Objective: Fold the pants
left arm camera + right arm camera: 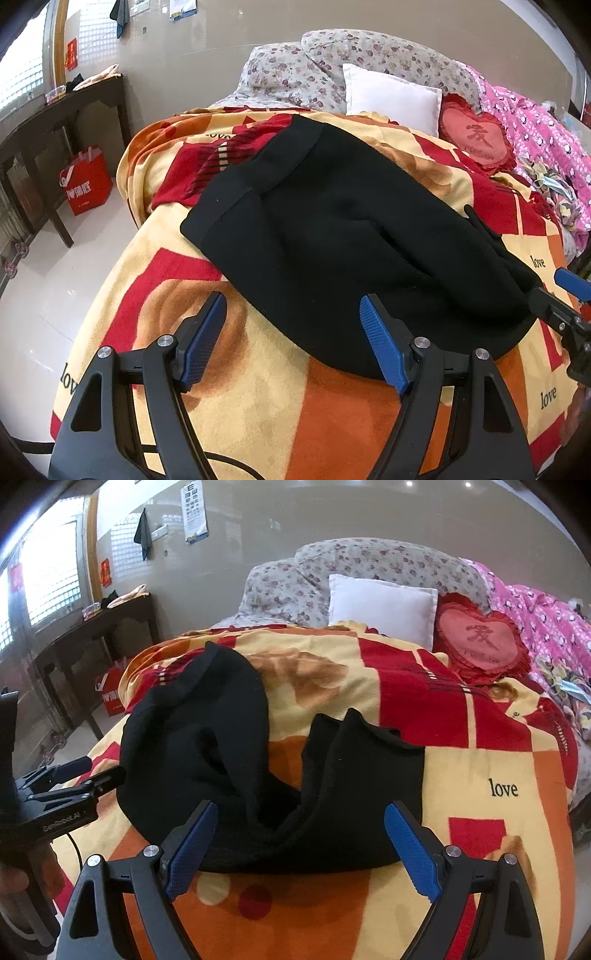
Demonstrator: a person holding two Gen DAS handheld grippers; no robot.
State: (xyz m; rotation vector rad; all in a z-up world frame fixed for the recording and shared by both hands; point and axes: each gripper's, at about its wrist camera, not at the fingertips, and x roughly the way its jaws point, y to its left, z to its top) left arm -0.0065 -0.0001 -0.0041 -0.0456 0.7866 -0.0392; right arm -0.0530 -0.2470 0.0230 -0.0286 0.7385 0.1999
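Black pants [332, 236] lie on the patterned red, orange and yellow blanket [258, 406], partly folded, with the waistband toward the pillows. In the right wrist view the pants [229, 760] bend in a U, the leg ends [369, 746] doubled back beside the body. My left gripper [293, 341] is open and empty, just short of the pants' near edge. My right gripper [301, 843] is open and empty at the near fold. Each gripper also shows at the edge of the other's view: the right gripper [565, 299] and the left gripper [81, 771].
Floral pillows [332, 62], a white cushion [391, 96], a red heart cushion [476, 136] and a pink quilt [535, 122] lie at the bed's head. A dark wooden table [55, 122] and a red bag [86, 181] stand on the floor at left.
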